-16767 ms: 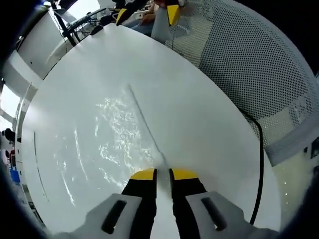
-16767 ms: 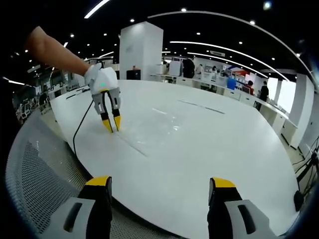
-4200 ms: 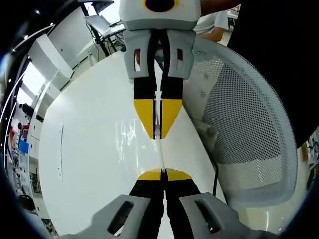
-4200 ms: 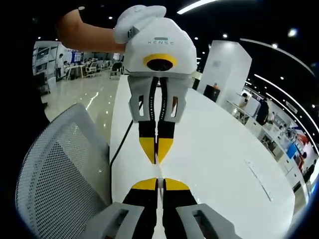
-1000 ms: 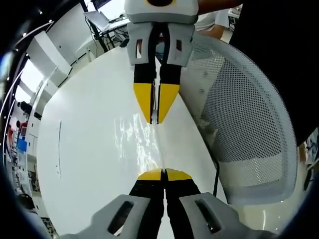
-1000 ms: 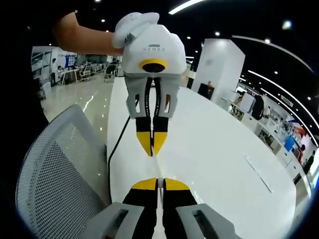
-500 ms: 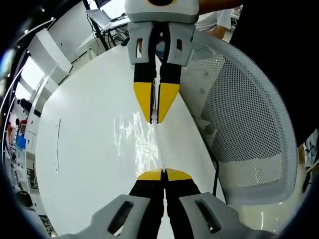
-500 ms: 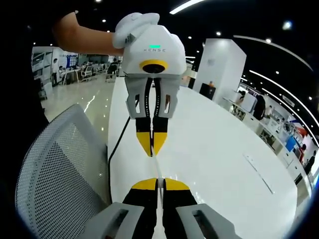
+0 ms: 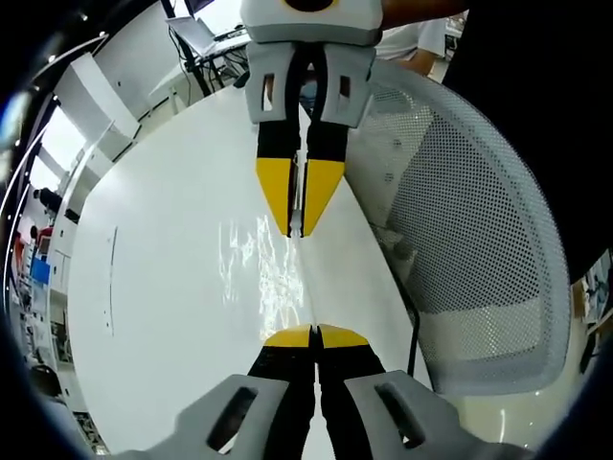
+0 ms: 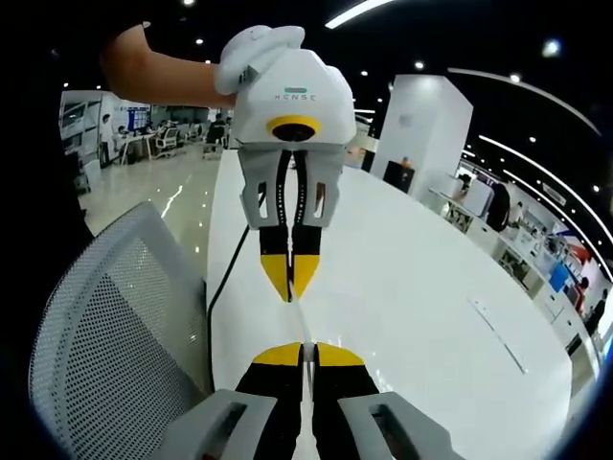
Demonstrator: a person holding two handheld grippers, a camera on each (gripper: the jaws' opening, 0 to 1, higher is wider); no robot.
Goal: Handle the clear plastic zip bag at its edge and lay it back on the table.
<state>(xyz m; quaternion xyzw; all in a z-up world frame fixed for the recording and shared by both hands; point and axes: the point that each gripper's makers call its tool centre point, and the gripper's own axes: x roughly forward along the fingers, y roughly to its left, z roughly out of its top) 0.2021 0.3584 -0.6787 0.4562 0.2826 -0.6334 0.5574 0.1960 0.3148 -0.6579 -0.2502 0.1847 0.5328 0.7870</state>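
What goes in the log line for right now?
left tongs: shut on zip bag edge | right tongs: shut on same edge | bag above table

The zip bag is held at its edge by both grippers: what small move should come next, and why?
Probably lower both together. The left gripper and right gripper, jaws shut, stretch the zip bag edge between them above the white table.

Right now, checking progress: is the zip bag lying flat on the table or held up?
Held up: left gripper and right gripper pinch the zip bag edge, stretched taut between them.
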